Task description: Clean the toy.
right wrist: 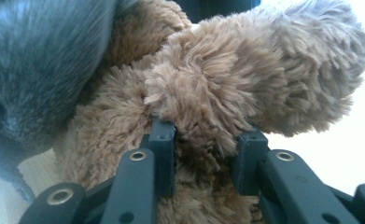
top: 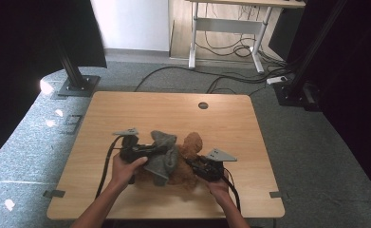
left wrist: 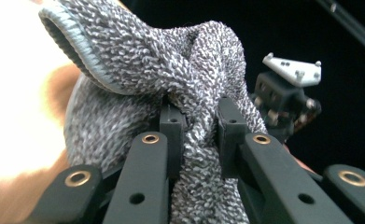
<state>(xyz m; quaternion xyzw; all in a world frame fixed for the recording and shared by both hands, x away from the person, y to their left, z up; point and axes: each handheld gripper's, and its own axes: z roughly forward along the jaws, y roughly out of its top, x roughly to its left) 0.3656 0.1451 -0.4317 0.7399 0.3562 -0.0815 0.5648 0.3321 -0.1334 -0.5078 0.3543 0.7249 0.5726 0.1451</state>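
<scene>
A brown plush toy (top: 190,145) lies near the front middle of the wooden table (top: 126,109), with a grey knitted garment (top: 163,156) draped over its left side. My left gripper (top: 147,151) comes in from the left. In the left gripper view it (left wrist: 200,126) is shut on a bunched fold of the grey knit (left wrist: 138,56), lifted off the table. My right gripper (top: 192,161) reaches in from the right. In the right gripper view its jaws (right wrist: 203,135) are shut on a tuft of the brown plush (right wrist: 245,70), beside the grey cloth (right wrist: 40,60).
The table has a round cable hole (top: 203,105) near its far edge. Black stands (top: 78,80) rise at the table's far left and far right, and cables run across the floor behind. The right gripper (left wrist: 283,98) shows behind the knit in the left gripper view.
</scene>
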